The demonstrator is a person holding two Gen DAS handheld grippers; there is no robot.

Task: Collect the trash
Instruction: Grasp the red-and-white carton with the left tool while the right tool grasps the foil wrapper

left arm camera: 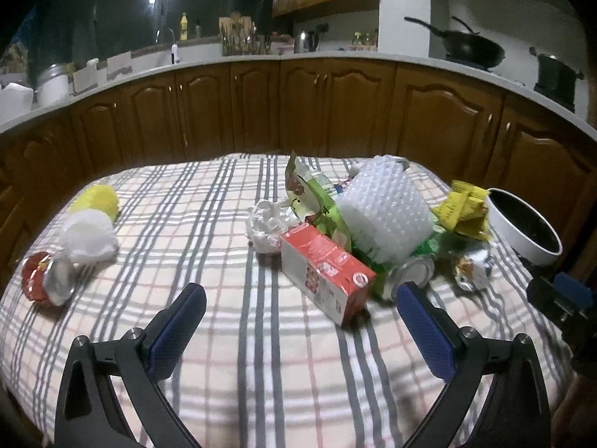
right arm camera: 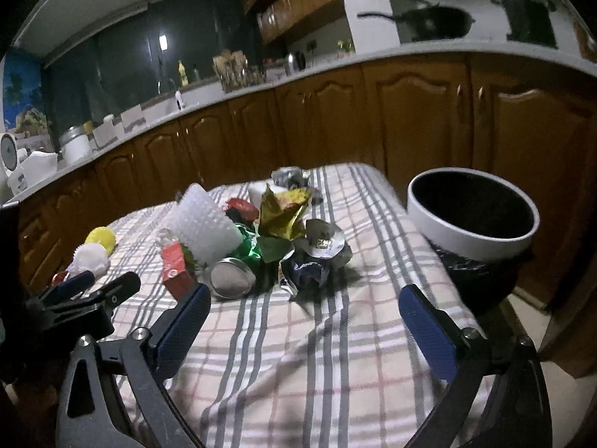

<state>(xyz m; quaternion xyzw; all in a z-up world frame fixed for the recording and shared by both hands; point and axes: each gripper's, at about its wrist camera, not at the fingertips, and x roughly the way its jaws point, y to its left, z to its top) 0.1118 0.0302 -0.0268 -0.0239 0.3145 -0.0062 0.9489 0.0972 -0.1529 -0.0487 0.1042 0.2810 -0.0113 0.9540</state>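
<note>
A pile of trash lies on the checked tablecloth: a red carton, a green can on its side, a roll of bubble wrap, crumpled white paper, a yellow wrapper and a crushed foil wrapper. A white-rimmed bin stands off the table's right edge. My left gripper is open and empty just before the carton. My right gripper is open and empty before the foil wrapper.
At the table's left lie a yellow ball, a white wad and a red-and-silver wrapper. Brown kitchen cabinets under a counter curve behind the table. The left gripper shows in the right wrist view.
</note>
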